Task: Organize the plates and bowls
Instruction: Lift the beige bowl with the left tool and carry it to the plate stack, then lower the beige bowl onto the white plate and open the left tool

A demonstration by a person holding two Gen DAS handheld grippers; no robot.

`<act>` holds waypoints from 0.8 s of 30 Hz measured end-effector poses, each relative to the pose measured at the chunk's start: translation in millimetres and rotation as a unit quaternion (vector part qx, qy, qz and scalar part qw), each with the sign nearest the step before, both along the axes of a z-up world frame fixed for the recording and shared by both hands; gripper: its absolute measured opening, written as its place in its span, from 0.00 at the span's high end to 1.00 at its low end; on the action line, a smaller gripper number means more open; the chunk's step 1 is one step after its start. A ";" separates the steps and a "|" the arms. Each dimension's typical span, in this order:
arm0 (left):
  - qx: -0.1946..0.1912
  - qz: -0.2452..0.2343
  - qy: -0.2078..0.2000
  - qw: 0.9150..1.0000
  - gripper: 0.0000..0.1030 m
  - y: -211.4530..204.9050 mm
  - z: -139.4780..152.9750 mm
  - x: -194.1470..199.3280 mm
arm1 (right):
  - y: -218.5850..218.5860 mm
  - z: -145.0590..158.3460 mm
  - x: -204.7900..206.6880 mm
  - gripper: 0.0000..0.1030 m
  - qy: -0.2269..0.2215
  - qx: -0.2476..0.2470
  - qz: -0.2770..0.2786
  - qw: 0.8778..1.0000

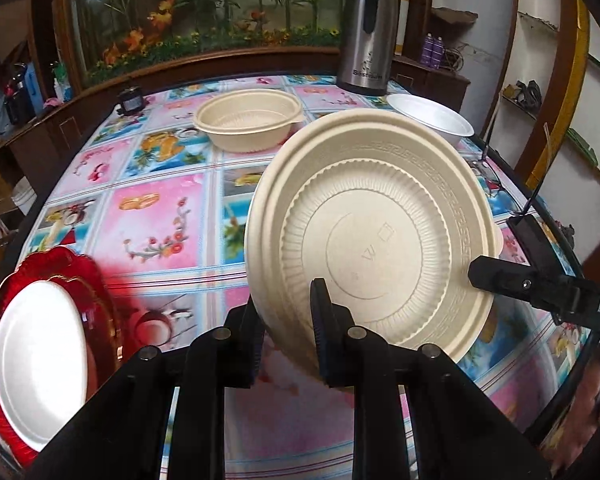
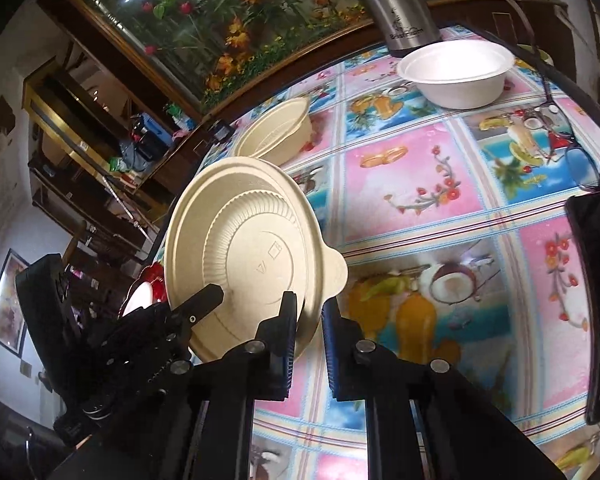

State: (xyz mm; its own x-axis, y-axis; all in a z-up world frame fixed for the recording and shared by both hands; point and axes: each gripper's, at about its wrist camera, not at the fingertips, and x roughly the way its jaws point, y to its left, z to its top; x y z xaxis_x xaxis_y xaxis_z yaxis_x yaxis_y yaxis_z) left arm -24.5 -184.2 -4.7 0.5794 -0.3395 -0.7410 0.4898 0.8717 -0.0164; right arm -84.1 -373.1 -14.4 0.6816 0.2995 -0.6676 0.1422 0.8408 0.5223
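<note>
**Beige bowl held tilted above the tabletop by both grippers**

Nearest to us, in the left wrist view, the left gripper [image 1: 288, 320] has its jaws nearly closed on the lower rim of a beige bowl [image 1: 380, 216]. One finger lies inside the bowl and the other one behind its wall. We see the bowl lifted off the tabletop [image 1: 156, 216] and tilted, so that its ribbed inside faces the camera. At the bowl's right edge the right gripper [image 1: 476, 272] comes in from the side, and its tip is touching the rim.

In the right wrist view, the right gripper [image 2: 310, 312] also has its jaws narrow, and they pinch the rim of the same beige bowl [image 2: 256, 256], just below its small tab. The left gripper [image 2: 208, 294] reaches the bowl from the left side.

At the near left of the tabletop, a white plate [image 1: 40, 364] lies on a red plate [image 1: 80, 272] with a scalloped edge. The tabletop has a cloth with pink and blue fruit pictures.

Further away, a second beige bowl [image 1: 248, 120] stands upright near the middle. To the right of it, near the far edge, stands a white bowl [image 1: 432, 118]. A pair of glasses [image 2: 572, 148] lies near the right edge. Behind the white bowl, a steel thermos jug [image 1: 366, 36] stands at the far edge. A small dark object [image 1: 131, 101], too small to name, is at the far left.
</note>
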 end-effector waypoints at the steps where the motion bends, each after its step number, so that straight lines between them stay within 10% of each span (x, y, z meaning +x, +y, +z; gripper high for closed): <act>1: 0.000 0.003 -0.003 1.000 0.82 3.6 0.3 -0.2 | 3.4 0.8 0.8 0.88 0.000 0.000 0.002 1.000; 24: -0.040 0.052 -0.033 0.997 0.81 78.2 22.9 -7.3 | 66.5 32.2 20.7 0.88 -0.011 -0.026 0.058 0.998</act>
